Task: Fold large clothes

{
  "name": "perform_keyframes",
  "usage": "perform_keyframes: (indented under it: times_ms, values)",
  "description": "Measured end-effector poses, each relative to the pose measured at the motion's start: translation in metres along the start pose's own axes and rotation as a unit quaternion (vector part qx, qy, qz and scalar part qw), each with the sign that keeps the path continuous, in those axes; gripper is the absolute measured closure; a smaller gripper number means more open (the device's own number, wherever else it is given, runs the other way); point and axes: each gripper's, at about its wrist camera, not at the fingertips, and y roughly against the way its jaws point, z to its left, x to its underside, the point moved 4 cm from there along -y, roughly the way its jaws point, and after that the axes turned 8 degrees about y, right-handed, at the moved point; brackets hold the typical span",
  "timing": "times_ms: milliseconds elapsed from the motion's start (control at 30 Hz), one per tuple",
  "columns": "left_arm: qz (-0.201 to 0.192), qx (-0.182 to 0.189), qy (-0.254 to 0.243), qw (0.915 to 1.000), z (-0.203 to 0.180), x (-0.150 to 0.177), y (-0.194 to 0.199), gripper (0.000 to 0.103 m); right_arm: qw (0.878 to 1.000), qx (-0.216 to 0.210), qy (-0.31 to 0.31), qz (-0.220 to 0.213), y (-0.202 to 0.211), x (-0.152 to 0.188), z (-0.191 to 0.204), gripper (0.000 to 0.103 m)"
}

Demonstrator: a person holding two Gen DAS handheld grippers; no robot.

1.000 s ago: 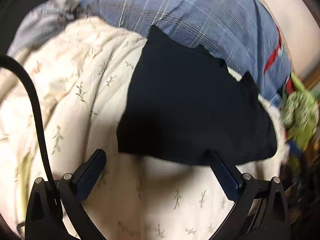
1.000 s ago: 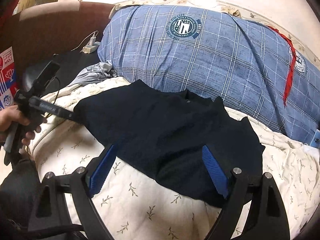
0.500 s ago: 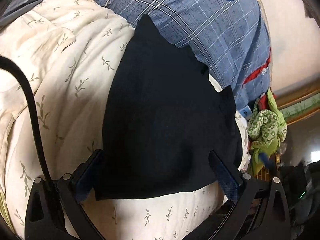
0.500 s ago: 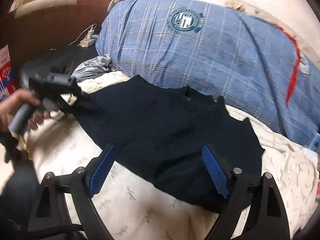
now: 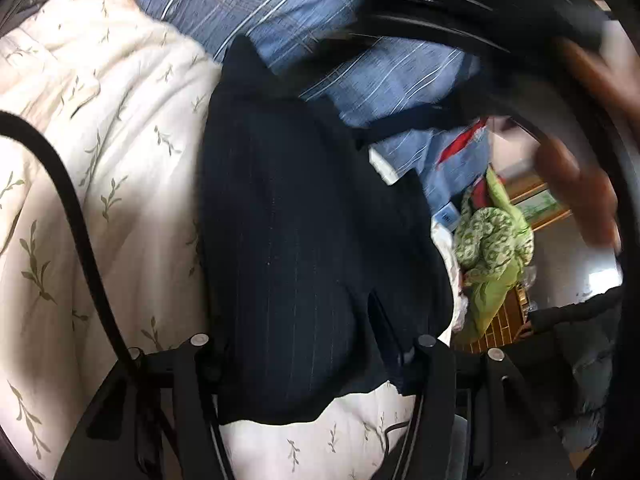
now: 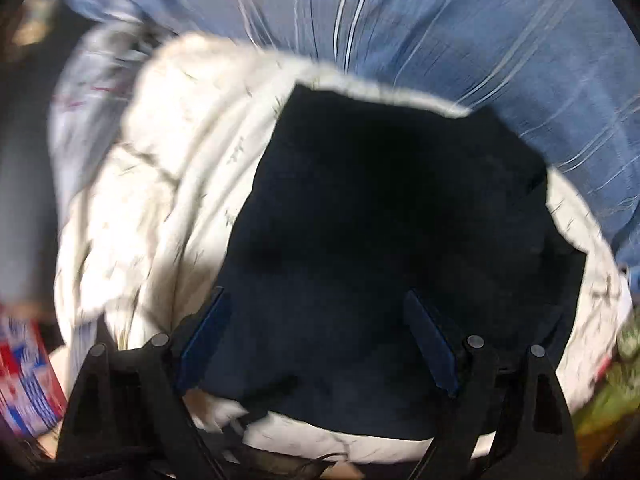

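Note:
A dark navy garment lies spread on a cream leaf-print duvet. My left gripper is open, its jaws straddling the garment's near edge, close over the cloth. The same garment fills the middle of the blurred right wrist view. My right gripper is open, both blue pads low over the garment's near part, holding nothing. A blurred dark shape and a hand cross the top right of the left wrist view.
A blue plaid pillow lies along the far side of the duvet; it also shows in the right wrist view. A green patterned bundle sits off the bed's right edge. A black cable hangs at left.
Both grippers have moved in closer over the garment. The right view has swung downward and blurred. In the left view the garment's near edge now lies between the jaws.

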Motion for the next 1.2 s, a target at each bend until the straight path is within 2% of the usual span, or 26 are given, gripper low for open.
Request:
perform_keyframes:
  times_ms: [67, 133, 167, 300, 500, 600, 633, 667, 733, 833, 933, 1033, 1200]
  values:
    - [-0.022, -0.032, -0.029, 0.9988, -0.006, 0.004, -0.001, 0.044, 1.000, 0.016, -0.005, 0.019, -0.012, -0.016, 0.011, 0.015]
    - [-0.050, -0.089, -0.067, 0.9925, -0.014, 0.010, -0.004, 0.044, 0.999, 0.039, -0.005, 0.031, -0.020, -0.029, 0.022, 0.015]
    - [-0.065, -0.113, -0.077, 0.9884, -0.017, 0.012, -0.005, 0.044, 0.997, 0.066, 0.002, 0.037, -0.025, -0.035, 0.028, 0.015]
    - [-0.111, -0.153, -0.098, 0.9771, -0.031, 0.018, -0.009, 0.044, 0.987, 0.137, 0.019, 0.077, -0.048, -0.042, 0.038, 0.015]
    - [-0.153, -0.196, -0.143, 0.9580, -0.057, 0.027, -0.012, 0.045, 0.977, 0.184, 0.017, 0.101, -0.071, -0.048, 0.039, 0.015]
    - [-0.163, -0.201, -0.154, 0.9535, -0.064, 0.030, -0.012, 0.045, 0.969, 0.221, 0.019, 0.109, -0.069, -0.047, 0.038, 0.015]
    - [-0.163, -0.198, -0.155, 0.9540, -0.065, 0.030, -0.011, 0.045, 0.966, 0.230, 0.026, 0.111, -0.065, -0.055, 0.037, 0.020]
    - [-0.163, -0.193, -0.156, 0.9547, -0.067, 0.030, -0.011, 0.045, 0.964, 0.237, 0.027, 0.113, -0.063, -0.054, 0.038, 0.034]
    - [-0.167, -0.192, -0.165, 0.9530, -0.072, 0.031, -0.009, 0.045, 0.962, 0.241, 0.029, 0.122, -0.063, -0.053, 0.038, 0.046]
    - [-0.172, -0.194, -0.174, 0.9501, -0.077, 0.031, -0.008, 0.045, 0.957, 0.254, 0.034, 0.137, -0.069, -0.057, 0.038, 0.045]
    - [-0.177, -0.196, -0.176, 0.9483, -0.076, 0.033, -0.007, 0.045, 0.950, 0.271, 0.043, 0.147, -0.076, -0.055, 0.034, 0.037]
    - [-0.174, -0.194, -0.167, 0.9510, -0.072, 0.032, -0.005, 0.045, 0.946, 0.285, 0.042, 0.152, -0.077, -0.058, 0.034, 0.032]
    - [-0.174, -0.209, -0.163, 0.9484, -0.073, 0.035, -0.006, 0.044, 0.940, 0.298, 0.043, 0.158, -0.077, -0.057, 0.037, 0.030]
